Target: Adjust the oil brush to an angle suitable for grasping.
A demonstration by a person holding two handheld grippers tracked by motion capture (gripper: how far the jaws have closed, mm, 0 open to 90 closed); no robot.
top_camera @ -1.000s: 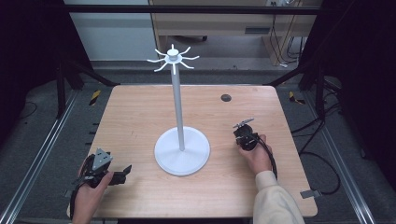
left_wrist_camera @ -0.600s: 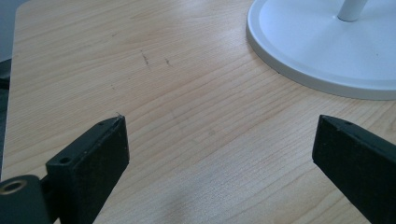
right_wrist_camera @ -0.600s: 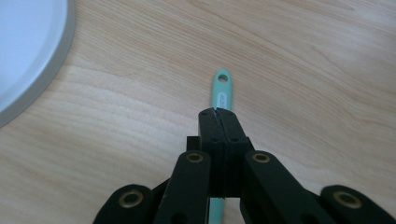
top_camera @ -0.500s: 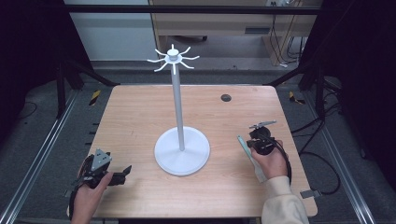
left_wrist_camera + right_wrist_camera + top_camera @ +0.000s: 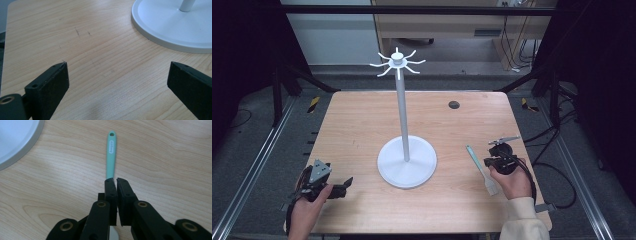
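Looks like the pickup step: the right hand-held gripper (image 5: 115,180) has its jaws pinched nearly shut on the mint-green plastic-handled spatula (image 5: 110,155), just off the light wooden surface (image 5: 362,125), I think. Next it needs the handle's hole threaded onto a hook of the tall white metal hanger stand (image 5: 401,100). The left hand-held gripper (image 5: 117,75) rests wide open, holding nothing.

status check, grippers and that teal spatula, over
Right gripper shut on teal-handled spatula, lifted. Left gripper open, resting on wooden table. White hook stand between them, path clear.
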